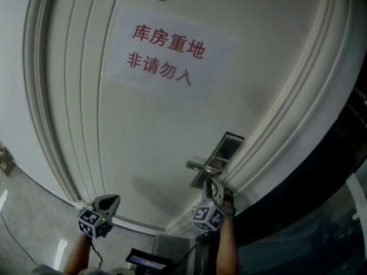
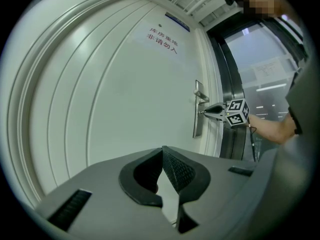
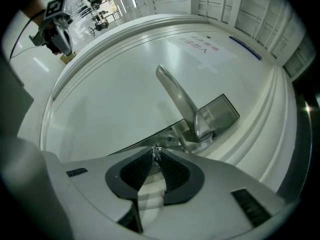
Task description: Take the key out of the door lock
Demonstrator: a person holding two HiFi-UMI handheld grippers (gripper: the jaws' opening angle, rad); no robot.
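Note:
A white door [image 1: 143, 130] carries a metal lock plate [image 1: 228, 149] with a lever handle [image 1: 202, 167]. Just below the handle, my right gripper [image 1: 214, 189] points at the plate. In the right gripper view its tips [image 3: 156, 155] are pinched together on a small metal key [image 3: 156, 149] that sticks out of the plate [image 3: 220, 111] under the handle [image 3: 177, 96]. My left gripper [image 1: 102, 209] hangs low at the left, away from the door hardware; its jaws [image 2: 162, 155] are shut with nothing between them. The left gripper view shows the right gripper [image 2: 212, 112] against the plate [image 2: 198, 120].
A paper sign [image 1: 166, 53] with red characters is stuck on the upper door. Raised white mouldings [image 1: 287, 125] frame the door on the right, then a dark frame and glass [image 1: 327, 176]. A small dark device with a screen [image 1: 148, 260] lies below.

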